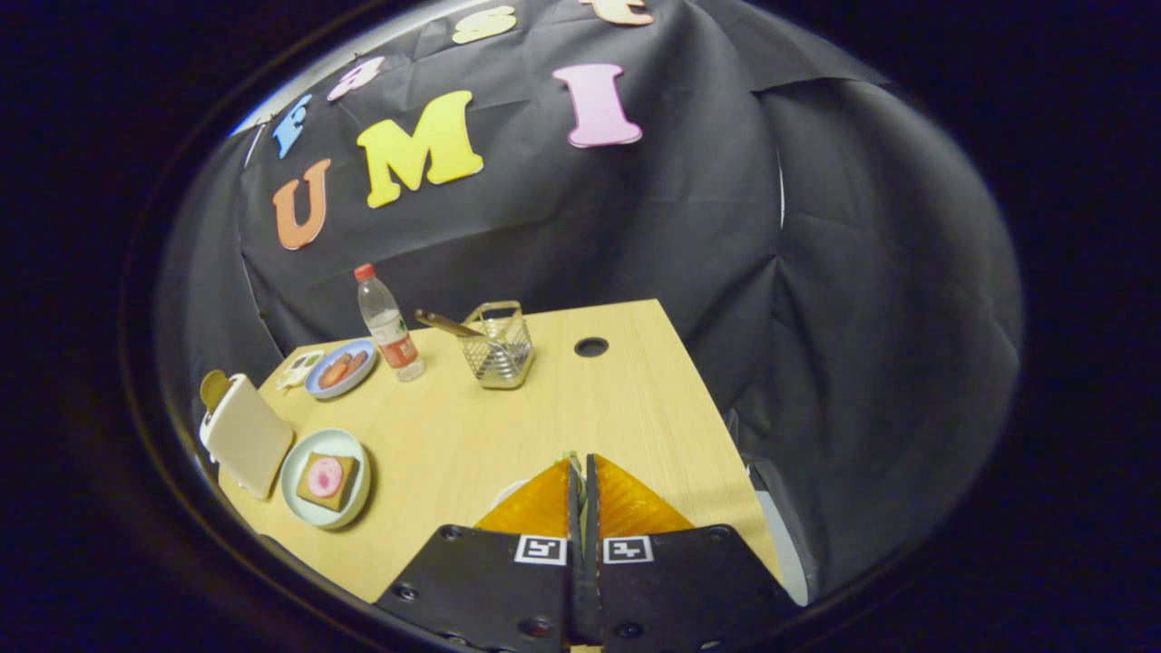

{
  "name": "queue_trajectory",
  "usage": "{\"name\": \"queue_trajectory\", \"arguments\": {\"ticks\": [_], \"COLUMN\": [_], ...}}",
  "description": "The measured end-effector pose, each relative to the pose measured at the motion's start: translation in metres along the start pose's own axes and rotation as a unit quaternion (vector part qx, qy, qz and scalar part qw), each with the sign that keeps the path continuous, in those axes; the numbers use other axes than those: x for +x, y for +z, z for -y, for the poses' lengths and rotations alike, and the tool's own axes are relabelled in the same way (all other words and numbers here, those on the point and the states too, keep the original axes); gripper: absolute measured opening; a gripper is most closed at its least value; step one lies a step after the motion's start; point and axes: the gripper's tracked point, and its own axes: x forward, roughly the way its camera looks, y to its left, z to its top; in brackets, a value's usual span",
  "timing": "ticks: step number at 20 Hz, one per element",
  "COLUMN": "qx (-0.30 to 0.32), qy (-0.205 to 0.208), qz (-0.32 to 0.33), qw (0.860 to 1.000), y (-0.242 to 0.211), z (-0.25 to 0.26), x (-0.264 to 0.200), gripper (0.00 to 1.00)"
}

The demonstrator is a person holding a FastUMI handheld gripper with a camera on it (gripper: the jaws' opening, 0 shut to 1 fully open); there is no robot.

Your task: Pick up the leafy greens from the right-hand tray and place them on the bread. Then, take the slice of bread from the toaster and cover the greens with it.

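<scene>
Gripper view: the worktop point(562, 408) stands before the black cloth wall. The toaster point(245, 435), bread showing at its top, sits beside a plate point(299, 503) of topped bread point(326, 479). The tongs point(580, 476) are pressed nearly together, pinching the greens point(572, 457). Likely next: carry them across to the plated bread.

My feed is dim overall; the table point(544, 417) is evenly lit from above, shadows soft. Strong fisheye bending toward the edges. Centre sharp, rim slightly blurred.
</scene>
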Motion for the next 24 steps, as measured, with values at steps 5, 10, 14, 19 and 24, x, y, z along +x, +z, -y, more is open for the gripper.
{"name": "queue_trajectory", "arguments": {"ticks": [5, 10, 14, 19, 24], "qx": [-0.006, -0.005, 0.006, 0.014, 0.061], "qy": [-0.015, 0.019, 0.066, 0.124, 0.153], "qz": [0.022, 0.020, 0.014, -0.023, -0.051], "qw": [1.000, 1.000, 0.998, 0.992, 0.985], "y": [0.021, 0.018, 0.007, -0.033, -0.053], "z": [-0.073, -0.192, -0.294, -0.394, -0.426], "x": [-0.032, -0.041, -0.032, -0.011, 0.010], "gripper": [0.00, 0.00, 0.00, 0.00, 0.00]}}
